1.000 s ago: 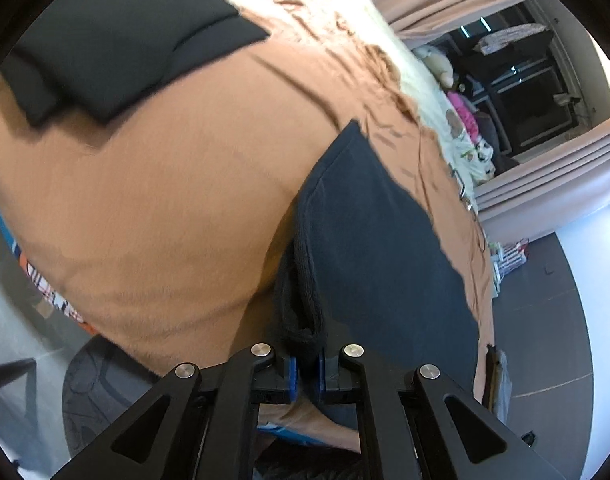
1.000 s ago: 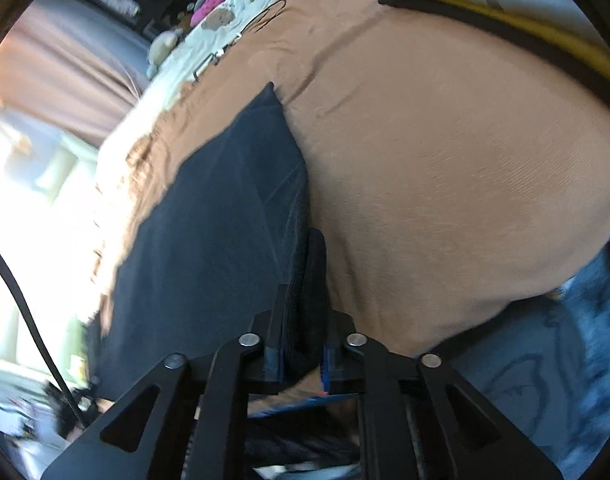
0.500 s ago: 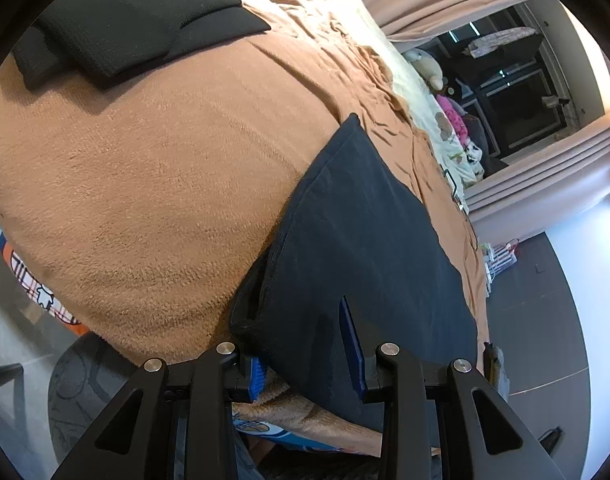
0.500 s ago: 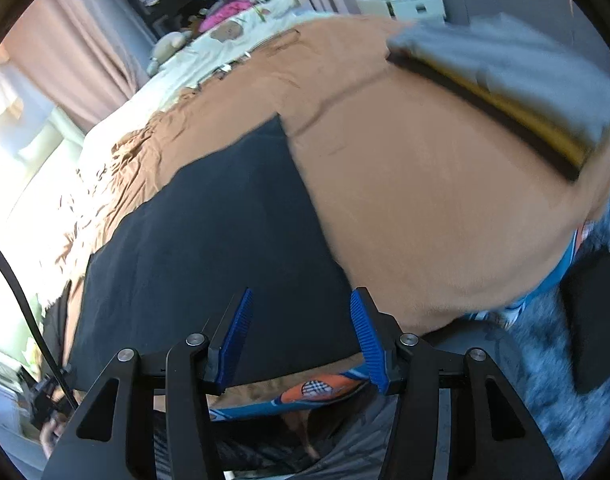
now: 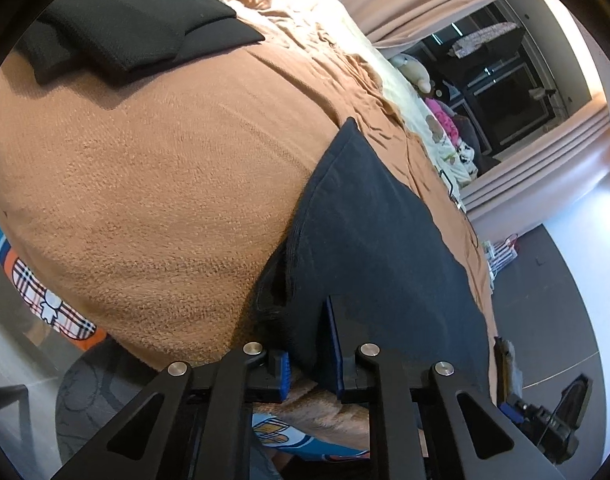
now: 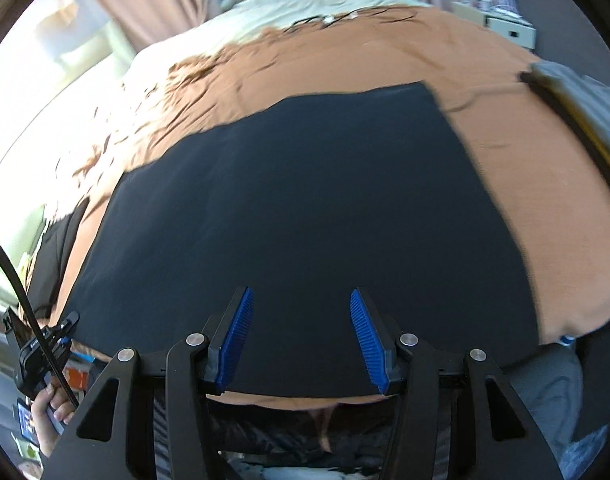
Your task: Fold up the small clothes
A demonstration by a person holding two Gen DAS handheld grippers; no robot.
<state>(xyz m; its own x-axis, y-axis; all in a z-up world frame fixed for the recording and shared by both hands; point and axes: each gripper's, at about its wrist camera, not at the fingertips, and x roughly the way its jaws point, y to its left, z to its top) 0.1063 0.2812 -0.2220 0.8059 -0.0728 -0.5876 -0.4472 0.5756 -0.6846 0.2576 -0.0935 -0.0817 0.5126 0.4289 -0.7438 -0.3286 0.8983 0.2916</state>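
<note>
nearest in my left wrist view, the left claw (image 5: 309, 354) sits at the near left corner of the dark navy garment (image 5: 377, 240). its blue pads are parted, with the cloth edge lying between them; i cannot tell whether they pinch it, so i read this claw as open around the hem, placed low to take or leave that corner. in my right wrist view, the right claw (image 6: 303, 336) hangs above the near edge of the same dark navy garment (image 6: 297, 208), its blue pads spread wide and holding nothing; it looks centred over the cloth, as i judge, to survey the flat panel before the next fold.

the garment lies spread flat on the tan blanket (image 5: 165, 184) that covers the bed, its near edge close to the bed's edge so both claws can reach it. i judge the piece smoothed but with a fold still to make. a patterned sheet (image 5: 53, 300) shows under the blanket's near rim.

further off, a folded black garment (image 5: 133, 28) rests on the blanket, well apart from the navy one, likely set aside as finished. on the other side a folded grey and yellow stack (image 6: 577, 96) sits near the bed's edge. farthest, plush toys (image 5: 415, 70) lie at the head of the bed beside pink curtains (image 5: 537, 184).
</note>
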